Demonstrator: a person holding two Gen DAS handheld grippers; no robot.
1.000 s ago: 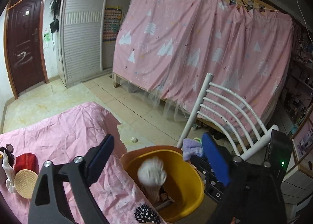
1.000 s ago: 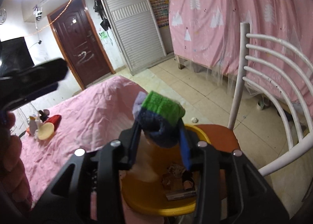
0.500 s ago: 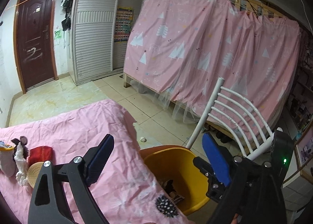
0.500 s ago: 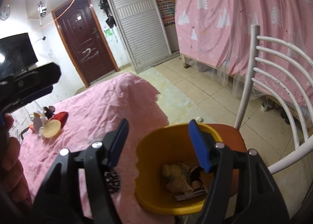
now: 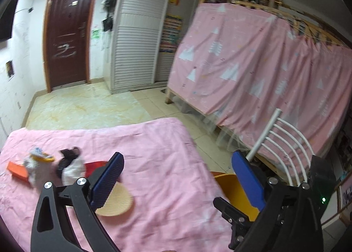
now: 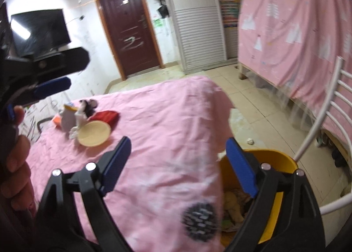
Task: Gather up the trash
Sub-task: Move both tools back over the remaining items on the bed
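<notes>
**A:** Start with the biggest thing. Where did it all stand?

**B:** The table (image 6: pixel 167 119), under its pink cloth, filled both views. At its right-hand edge sat the yellow bin (image 6: pixel 279 159) on a chair (image 6: pixel 319 119), with scraps already lying in it. The trash not yet collected was bunched at the far left of the table: a round straw-coloured lid (image 6: pixel 94 133), a red packet (image 6: pixel 105 116), an orange box (image 5: pixel 17 169) and some crumpled white and black wrappers (image 5: pixel 70 163).

**B:** And the jaws?

**A:** Both pairs stood wide apart with nothing between them. The right gripper (image 6: pixel 176 163) had just been opening, and so had the left gripper (image 5: pixel 176 175).

**B:** What could have gone wrong from there?

**A:** I'd judge the pile the risk. The pieces touched and overlapped, so a careless closing could have caught two things at once, or the cloth beneath, and dragged it. The flat lid looked hard to pinch off a soft surface. The two grippers, heading for one small cluster, could also have knocked together.

**B:** And against a second earlier?

**A:** Then the right jaws clamped a green and blue rag over the bin, and a white wad was dropping in before the left. Now both views had swung away from the bin toward the pile.
</notes>
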